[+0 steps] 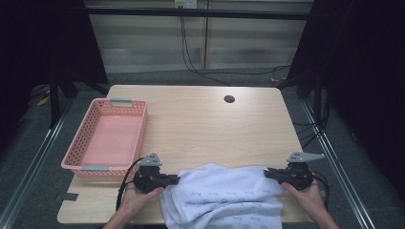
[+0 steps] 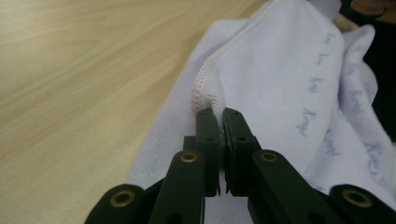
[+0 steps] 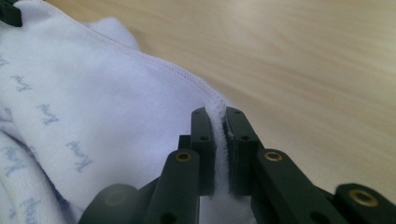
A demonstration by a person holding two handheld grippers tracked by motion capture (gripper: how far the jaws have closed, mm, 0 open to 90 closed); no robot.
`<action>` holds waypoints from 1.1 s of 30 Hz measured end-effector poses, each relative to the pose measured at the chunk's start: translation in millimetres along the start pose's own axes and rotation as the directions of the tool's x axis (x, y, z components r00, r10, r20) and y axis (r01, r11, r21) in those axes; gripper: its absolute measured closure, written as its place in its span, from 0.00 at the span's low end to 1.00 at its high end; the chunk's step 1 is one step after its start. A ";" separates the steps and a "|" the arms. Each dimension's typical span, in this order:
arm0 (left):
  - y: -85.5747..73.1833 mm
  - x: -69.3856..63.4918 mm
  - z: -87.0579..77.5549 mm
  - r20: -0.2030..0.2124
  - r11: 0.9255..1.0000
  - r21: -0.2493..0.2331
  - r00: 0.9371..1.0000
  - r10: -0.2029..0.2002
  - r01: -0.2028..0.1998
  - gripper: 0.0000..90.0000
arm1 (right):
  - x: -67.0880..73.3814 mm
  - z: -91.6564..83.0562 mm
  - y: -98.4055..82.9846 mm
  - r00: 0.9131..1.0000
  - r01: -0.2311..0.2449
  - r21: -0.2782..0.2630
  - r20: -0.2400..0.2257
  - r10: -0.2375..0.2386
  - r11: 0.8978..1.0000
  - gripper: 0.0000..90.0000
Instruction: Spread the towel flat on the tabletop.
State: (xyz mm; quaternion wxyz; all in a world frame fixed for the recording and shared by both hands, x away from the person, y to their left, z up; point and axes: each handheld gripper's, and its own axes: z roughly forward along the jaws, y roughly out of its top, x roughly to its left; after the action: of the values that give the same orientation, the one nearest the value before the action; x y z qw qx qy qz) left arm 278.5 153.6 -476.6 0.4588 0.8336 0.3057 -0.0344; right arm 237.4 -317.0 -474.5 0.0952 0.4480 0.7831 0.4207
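The left gripper (image 2: pixel 220 114) and right gripper (image 3: pixel 219 114) are each clamping closed jaws on a hemmed edge of the white cloth (image 1: pixel 224 191), lying at the near edge of the surface (image 1: pixel 200 124); gripping opposite sides is probably allowing spreading or folding.

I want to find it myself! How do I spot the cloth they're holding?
Look at the wooden table, then its near edge, between the person's hands. The cloth lies there, rumpled and pinched at each side by the left tool and right tool. It is white with small bluish writing, unlike the pink basket.
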 end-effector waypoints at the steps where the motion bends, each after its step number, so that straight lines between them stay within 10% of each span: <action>1: 0.0 0.0 0.0 0.000 1.000 0.000 1.000 0.000 0.000 0.96 | 0.2 -1.5 2.1 1.000 0.003 -0.019 0.003 -0.002 1.000 0.93; 9: 35.1 3.2 -15.4 -0.029 0.991 -0.135 0.999 0.015 -0.019 0.96 | 0.3 -21.0 30.5 1.000 -0.008 -0.165 0.001 0.008 0.986 0.94; 16: 76.5 3.7 -37.0 -0.069 0.971 -0.230 0.996 0.058 -0.072 0.96 | -1.9 -48.4 76.2 1.000 0.019 -0.323 0.013 -0.015 0.946 0.96; 27: 143.3 19.7 -63.3 -0.158 0.940 -0.309 0.982 0.099 -0.144 0.96 | -13.4 -62.2 155.6 0.997 0.070 -0.399 0.053 -0.053 0.914 0.96; 33: 175.0 38.6 -64.7 -0.209 0.936 -0.316 0.974 0.091 -0.155 0.96 | -25.3 -59.5 197.0 0.995 0.087 -0.403 0.084 -0.058 0.911 0.96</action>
State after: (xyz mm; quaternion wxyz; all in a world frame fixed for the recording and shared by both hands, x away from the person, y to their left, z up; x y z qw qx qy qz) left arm 390.1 154.4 -322.1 0.5617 0.7619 0.2968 0.1264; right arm 343.3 -322.7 -296.3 0.2290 0.4036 0.6911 0.5541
